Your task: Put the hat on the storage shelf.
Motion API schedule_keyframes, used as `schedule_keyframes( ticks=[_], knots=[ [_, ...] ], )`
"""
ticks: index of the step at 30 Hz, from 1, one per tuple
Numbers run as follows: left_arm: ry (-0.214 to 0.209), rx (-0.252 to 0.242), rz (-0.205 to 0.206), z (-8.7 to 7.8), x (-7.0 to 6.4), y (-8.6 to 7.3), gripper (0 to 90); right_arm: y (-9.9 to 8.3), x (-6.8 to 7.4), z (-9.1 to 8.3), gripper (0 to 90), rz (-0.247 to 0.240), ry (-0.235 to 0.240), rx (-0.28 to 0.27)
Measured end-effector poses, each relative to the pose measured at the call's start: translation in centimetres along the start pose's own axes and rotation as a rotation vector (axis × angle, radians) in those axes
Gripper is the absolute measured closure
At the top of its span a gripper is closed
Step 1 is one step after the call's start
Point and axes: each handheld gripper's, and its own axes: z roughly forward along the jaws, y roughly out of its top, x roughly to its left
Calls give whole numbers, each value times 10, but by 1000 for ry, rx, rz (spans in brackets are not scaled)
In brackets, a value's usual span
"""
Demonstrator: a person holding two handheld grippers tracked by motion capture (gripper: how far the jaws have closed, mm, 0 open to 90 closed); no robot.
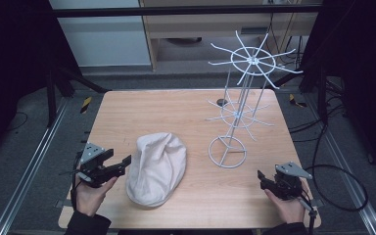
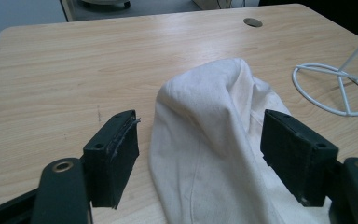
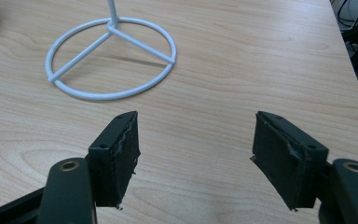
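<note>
The left gripper [image 1: 123, 162] is sitting at the near left of the table [image 1: 186, 100], its jaws spread wide and gripping nothing. Just ahead of its tips the cream cap [image 1: 156, 167] is lying flat, its long axis running away from the person; in the left gripper view the cloth is bulging up between the parted jaws. Beyond the cap's far side the white wire rack [image 1: 240, 105] is standing upright. The right gripper [image 1: 261, 177] is waiting well off, released too, its jaws framing bare wood short of the rack's ring base. The left hand looks much the nearer for any grasp.
</note>
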Motion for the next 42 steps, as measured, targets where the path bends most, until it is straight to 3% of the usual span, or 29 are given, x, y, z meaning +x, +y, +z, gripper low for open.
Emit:
schedule_keyframes(
  ticks=[12,22,42],
  knots=[
    [4,33,38,10,-12,17,289,-1,0,2,315,-6,3,6],
    [0,89,79,23,-24,26,325,-1,-1,3,312,-3,6,9],
    [20,212,130,48,-35,21,388,-2,-1,4,325,-7,19,21]
  ],
)
